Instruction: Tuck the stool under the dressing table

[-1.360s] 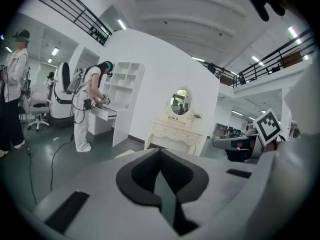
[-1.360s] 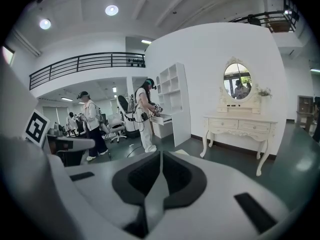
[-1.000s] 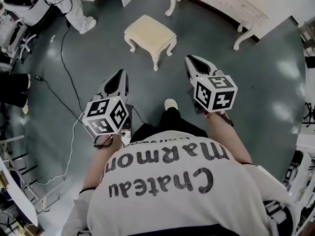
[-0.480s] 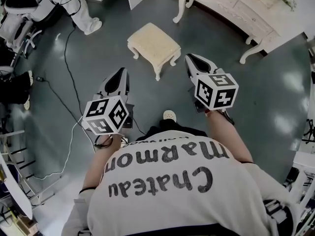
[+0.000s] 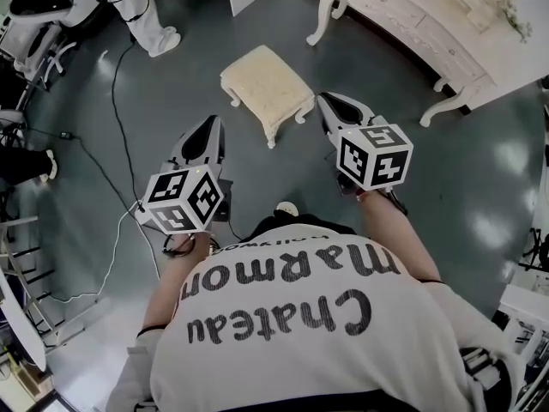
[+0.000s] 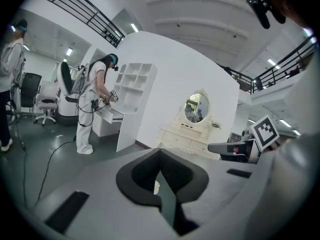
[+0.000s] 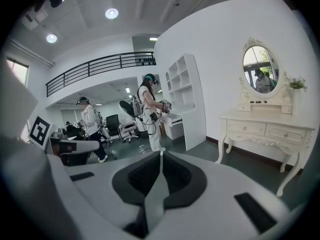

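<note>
Cream upholstery tops the stool point(image 5: 267, 84), which stands on its curved white legs on the glossy grey floor point(image 5: 480, 170), out in the open and not under the dressing table point(image 5: 403, 11). Bare floor lies between the stool and the table's near legs. The table runs along the upper right of the head view, white and carved, with drawers along its front. In the right gripper view it stands to the right point(image 7: 265, 129), with an oval mirror point(image 7: 262, 69) on top.

The left gripper point(image 5: 211, 125) is held out low in front of the person, apart from the stool, its fingers clenched together on nothing. The right gripper point(image 5: 324, 99) points the same way, its tip just beside the stool's near right corner; whether it touches cannot be told. Its fingers are also pressed together, holding nothing.

A cable point(image 5: 111, 178) trails across the floor at the left. Farther off, a person in white point(image 7: 150, 114) stands at a white shelf unit point(image 7: 186, 91).
</note>
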